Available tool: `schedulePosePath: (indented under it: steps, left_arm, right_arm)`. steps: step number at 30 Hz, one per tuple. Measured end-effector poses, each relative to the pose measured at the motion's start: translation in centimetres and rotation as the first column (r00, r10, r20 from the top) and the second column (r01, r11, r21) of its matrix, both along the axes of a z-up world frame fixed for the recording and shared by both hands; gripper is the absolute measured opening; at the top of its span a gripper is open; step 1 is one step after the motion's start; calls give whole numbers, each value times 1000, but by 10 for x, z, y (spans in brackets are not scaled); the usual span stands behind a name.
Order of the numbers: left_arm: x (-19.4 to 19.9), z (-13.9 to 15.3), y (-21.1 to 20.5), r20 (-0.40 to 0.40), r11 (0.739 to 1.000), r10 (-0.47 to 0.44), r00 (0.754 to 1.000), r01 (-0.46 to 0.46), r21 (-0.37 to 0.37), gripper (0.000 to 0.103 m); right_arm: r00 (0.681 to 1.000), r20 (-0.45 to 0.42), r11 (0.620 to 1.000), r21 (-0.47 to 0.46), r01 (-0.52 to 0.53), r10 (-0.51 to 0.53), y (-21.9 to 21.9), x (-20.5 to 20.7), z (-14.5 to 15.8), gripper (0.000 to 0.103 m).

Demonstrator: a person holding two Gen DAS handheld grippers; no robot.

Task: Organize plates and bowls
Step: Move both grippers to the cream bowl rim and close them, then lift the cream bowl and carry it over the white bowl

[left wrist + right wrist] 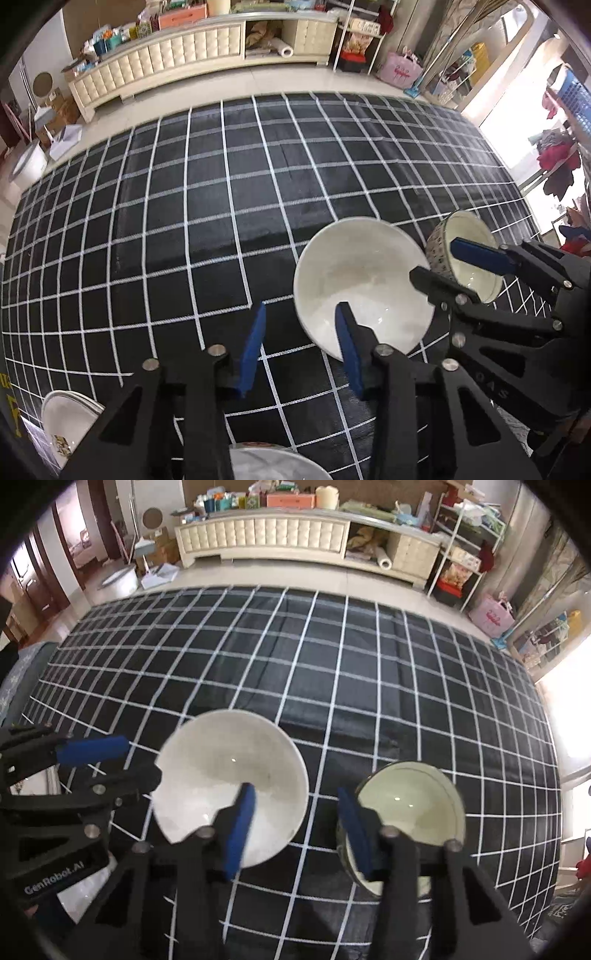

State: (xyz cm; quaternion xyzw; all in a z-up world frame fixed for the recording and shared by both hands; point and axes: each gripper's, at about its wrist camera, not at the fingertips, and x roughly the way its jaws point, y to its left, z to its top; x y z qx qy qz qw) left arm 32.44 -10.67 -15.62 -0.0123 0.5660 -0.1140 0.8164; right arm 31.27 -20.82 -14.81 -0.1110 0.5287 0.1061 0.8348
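Left wrist view puts our left tool [301, 347] low over the black grid-patterned cloth [221, 206] that covers the counter, its blue pads parted with nothing pinched: the right pad hangs over the near rim of the white bowl [364, 280], the left pad well outside it over bare cloth. So the rim's near-left wall lies between the two pads, and that is the relation the coming move turns on, as we judge it; the pads would need to come together across that wall, one inside and one outside. From the same view our right tool [439, 264] reaches in from the right, one finger inside the small patterned bowl [461, 254] and the other outside its left wall, close against the white bowl's right edge. The right wrist view confirms this from above: the right tool [295, 823] is spread too, its right pad at the left rim of the small bowl [410, 805], its left pad over the white bowl [229, 775], with the gap between the bowls beneath them. Neither tool grips anything yet. The two bowls stand upright, just beside each other, the white one to the left. Each hand is nearer its own bowl, so we would take one apiece. Two plates [70, 424] sit at the near edge, partly hidden under the left tool, likely the stacking spot, though we cannot tell.
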Motion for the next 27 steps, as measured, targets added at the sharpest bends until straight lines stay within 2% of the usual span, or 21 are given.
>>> schedulePosePath:
  steps: [7, 12, 15, 27]
  left_arm:
    - [7, -20, -3, -39, 1000, -10, 999, 11, 17, 20]
    - [9, -28, -2, -74, 999, -15, 997, 12, -35, 16]
    - [11, -30, -3, -80, 999, -17, 997, 14, -37, 14]
    - [12, -27, -12, -72, 999, -33, 997, 35, 21, 12]
  right_arm:
    - [1000, -23, 1000, 16, -5, 5, -4, 5, -16, 31]
    - [999, -38, 1000, 7, -6, 6, -2, 5, -24, 18]
    - [999, -38, 1000, 3, 15, -14, -6, 8, -24, 12]
    - [996, -35, 995, 66, 79, -77, -6, 1, -21, 10]
